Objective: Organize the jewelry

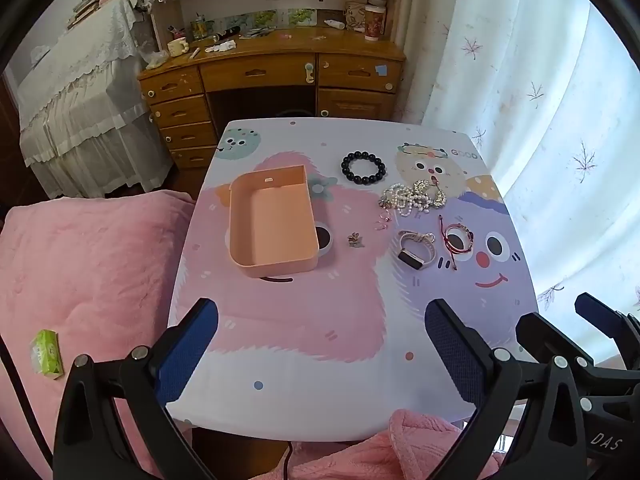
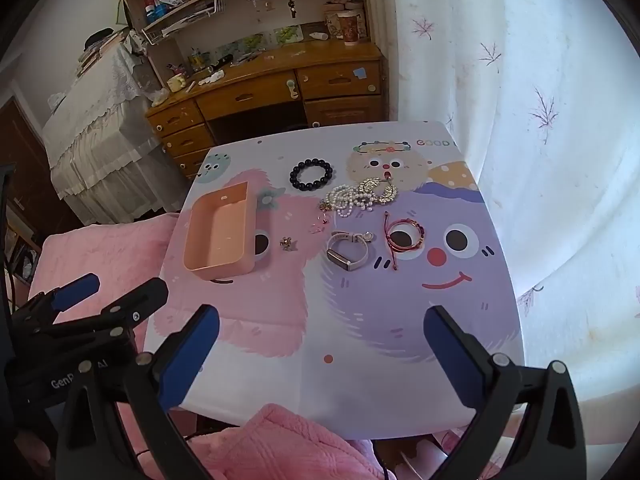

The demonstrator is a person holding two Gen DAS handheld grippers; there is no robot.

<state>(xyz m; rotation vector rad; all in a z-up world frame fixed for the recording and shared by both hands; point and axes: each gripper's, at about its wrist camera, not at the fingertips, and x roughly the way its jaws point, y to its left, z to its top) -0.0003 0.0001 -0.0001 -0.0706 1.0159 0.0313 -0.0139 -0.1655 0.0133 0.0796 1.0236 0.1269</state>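
I am holding the left gripper over the near edge of the surface, its jaws standing as wide apart as they go and gripping nothing, and I am holding the right gripper just beside it in the same way, jaws spread wide and empty. On the black body of one gripper I am reading "DAS", and on the other "GenR" with the rest cut off. A pink blanket is lying on the bed to the left, with a small green packet resting on it. Farther in, I am looking at a peach tray sitting left of centre on the surface, with nothing inside it. To its right, apart from it, a small charm is lying alone, then a watch with a pale strap and, just beside that, a red cord bracelet. Beyond them a tangle of pearl and gold pieces is lying in a heap, and past that a black bead bracelet. Near the far right corner the printed cover is showing the word "GOOD". Behind the surface a wooden desk is standing against the wall.
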